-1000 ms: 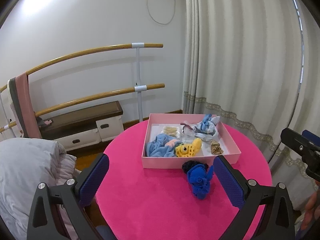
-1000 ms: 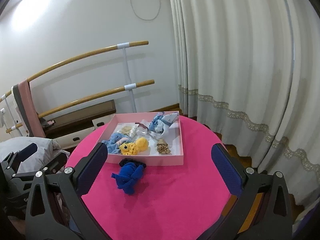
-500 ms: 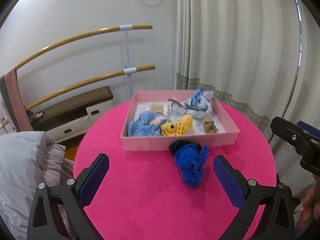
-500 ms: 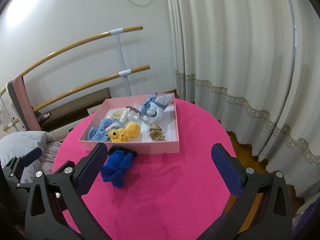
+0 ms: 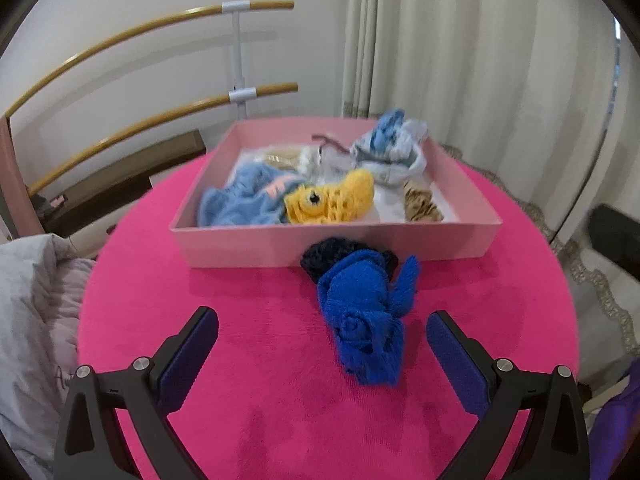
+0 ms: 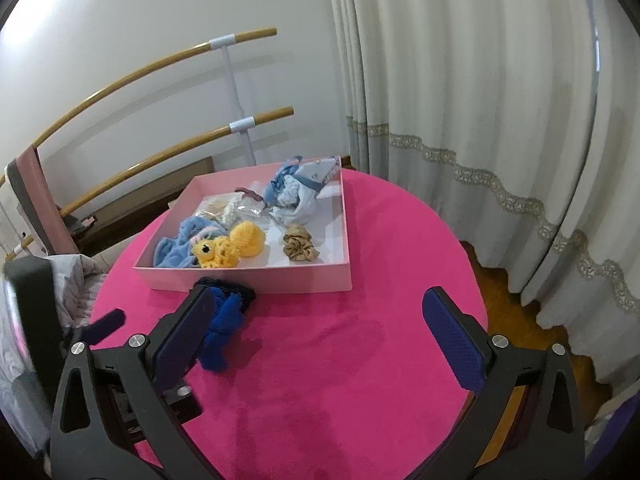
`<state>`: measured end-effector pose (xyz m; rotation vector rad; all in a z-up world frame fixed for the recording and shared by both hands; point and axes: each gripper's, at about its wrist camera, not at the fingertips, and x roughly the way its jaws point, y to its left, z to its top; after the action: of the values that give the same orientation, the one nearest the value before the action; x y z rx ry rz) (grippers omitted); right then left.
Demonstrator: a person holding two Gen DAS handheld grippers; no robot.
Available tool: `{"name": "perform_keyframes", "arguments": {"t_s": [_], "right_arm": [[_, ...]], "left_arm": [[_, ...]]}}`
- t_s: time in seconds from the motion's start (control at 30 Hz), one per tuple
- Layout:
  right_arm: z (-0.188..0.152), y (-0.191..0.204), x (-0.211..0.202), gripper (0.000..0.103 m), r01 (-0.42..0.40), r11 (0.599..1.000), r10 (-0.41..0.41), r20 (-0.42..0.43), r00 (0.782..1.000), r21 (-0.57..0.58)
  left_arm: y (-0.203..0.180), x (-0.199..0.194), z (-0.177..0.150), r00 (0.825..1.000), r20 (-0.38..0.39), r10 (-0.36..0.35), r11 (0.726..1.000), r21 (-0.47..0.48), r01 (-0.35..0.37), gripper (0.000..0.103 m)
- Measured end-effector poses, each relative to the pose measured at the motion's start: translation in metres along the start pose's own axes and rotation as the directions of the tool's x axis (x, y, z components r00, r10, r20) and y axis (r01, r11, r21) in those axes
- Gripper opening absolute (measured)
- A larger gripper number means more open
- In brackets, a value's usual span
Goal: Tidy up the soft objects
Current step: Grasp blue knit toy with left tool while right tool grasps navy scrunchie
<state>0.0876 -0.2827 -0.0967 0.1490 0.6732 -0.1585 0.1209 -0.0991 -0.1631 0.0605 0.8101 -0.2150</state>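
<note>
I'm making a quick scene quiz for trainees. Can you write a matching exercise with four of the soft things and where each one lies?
Things:
1. blue knitted toy
2. yellow crocheted toy
3. tan scrunchie
4. light blue and white cloth bundle

Places:
A. far part of the pink box
B. on the pink tablecloth, outside the box
C. box's near wall, beside the light blue fuzzy cloth
D. alone on the box's white floor

Pairs: 1-B, 2-C, 3-D, 4-A

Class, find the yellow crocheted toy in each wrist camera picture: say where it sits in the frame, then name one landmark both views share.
Left wrist: yellow crocheted toy just above centre, inside the pink box, near its front wall.
Right wrist: yellow crocheted toy left of centre, in the box's near part.
Shared landmark: the blue knitted item on the table before the box.
</note>
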Motion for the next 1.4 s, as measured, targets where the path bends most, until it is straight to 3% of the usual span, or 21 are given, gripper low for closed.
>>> {"name": "perform_keyframes", "arguments": {"t_s": [0.13,0.3,0.4,0.73,1.17,1.4], "right_arm": [[-0.001,-0.003,0.011,0.103,0.005,1.000,-0.004,-0.020,1.000,0.004],[-0.002,-0.002,0.025,0.103,-0.002,1.000,0.002,-0.046,0.999,0.004],[-0.004,0.002,0.033,0.103,-0.009,1.000,0.009,-0.065,0.998,-0.004],[-0.012,0.021,0.059,0.103,-0.047,0.999,0.044,-0.130,0.991,-0.022],[-0.018,0.067,0.119,0.103,-0.129,0.991,0.115,-0.232,0.966,-0.046],[-0.023,0.098,0.147,0.078,-0.176,0.982,0.151,-0.281,0.948,-0.064]], "left_arm": [[0.003,0.037,0.005,0.998,-0.057,-0.006,1.000,-0.024,0.005,0.096],[0.015,0.062,0.009,0.986,-0.100,-0.133,0.989,-0.079,0.125,0.047],[0.015,0.065,0.011,0.982,-0.103,-0.158,0.986,-0.068,0.151,0.037],[0.043,0.053,0.004,0.988,-0.076,-0.134,0.988,-0.087,0.127,0.034],[0.078,0.043,0.010,0.998,-0.022,0.060,0.991,-0.114,-0.062,0.034],[0.096,0.043,0.008,0.996,-0.035,0.086,0.984,-0.155,-0.090,0.034]]}}
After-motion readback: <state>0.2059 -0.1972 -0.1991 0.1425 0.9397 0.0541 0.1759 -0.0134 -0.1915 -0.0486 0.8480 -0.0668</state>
